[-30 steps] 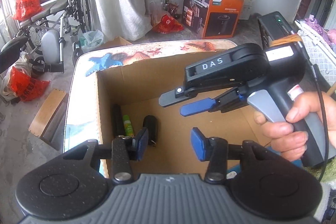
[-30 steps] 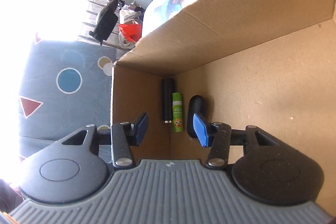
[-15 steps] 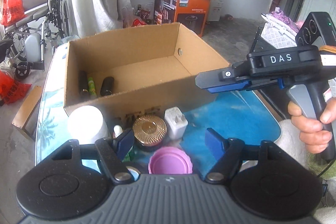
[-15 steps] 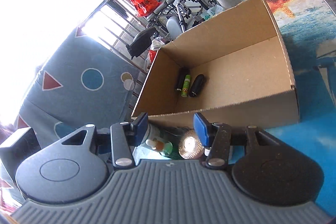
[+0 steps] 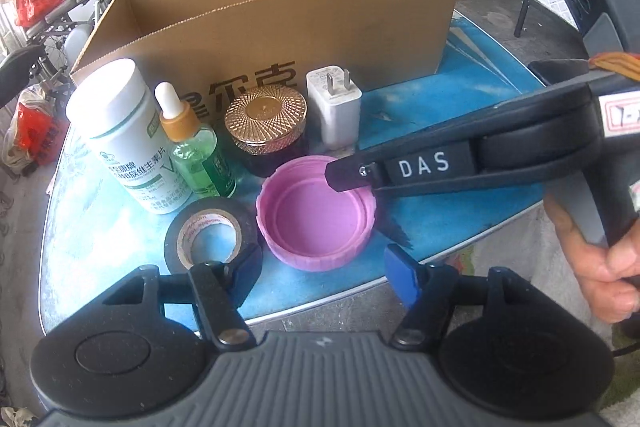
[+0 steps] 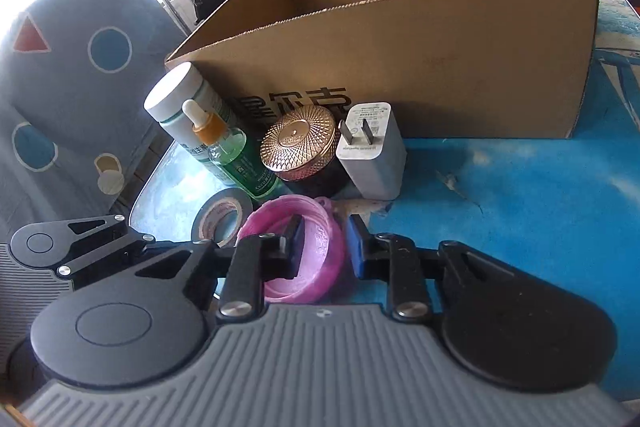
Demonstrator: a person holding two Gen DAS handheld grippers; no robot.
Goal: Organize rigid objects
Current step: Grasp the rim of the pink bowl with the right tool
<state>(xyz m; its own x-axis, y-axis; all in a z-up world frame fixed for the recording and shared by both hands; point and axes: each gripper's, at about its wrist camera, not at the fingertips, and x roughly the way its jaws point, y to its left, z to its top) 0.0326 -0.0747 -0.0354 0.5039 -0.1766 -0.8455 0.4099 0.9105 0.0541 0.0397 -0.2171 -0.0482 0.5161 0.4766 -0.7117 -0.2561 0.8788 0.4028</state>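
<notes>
An upturned pink lid (image 5: 316,215) lies near the blue table's front edge. My right gripper (image 6: 326,247) reaches in from the right, one finger inside the lid (image 6: 320,247) and one outside; its jaws are closing and pinch the rim. My left gripper (image 5: 324,271) hovers just before the lid, jaws closing but still wide, nothing between them. A black tape roll (image 5: 208,231) lies by its left finger. Behind stand a white bottle (image 5: 120,131), a green dropper bottle (image 5: 200,155), a gold-lidded jar (image 5: 266,123) and a white charger plug (image 5: 334,107).
An open cardboard box (image 5: 280,19) stands at the back of the table (image 5: 440,107); its inside is hidden from here. A hand (image 5: 600,267) holds the right gripper's handle. A wheelchair and red bags sit on the floor at the left, an orange carton behind.
Both grippers pulled back out of the box and came down to the table's front. The right gripper's jaws closed onto the pink lid's rim. The left gripper's jaws spread wider.
</notes>
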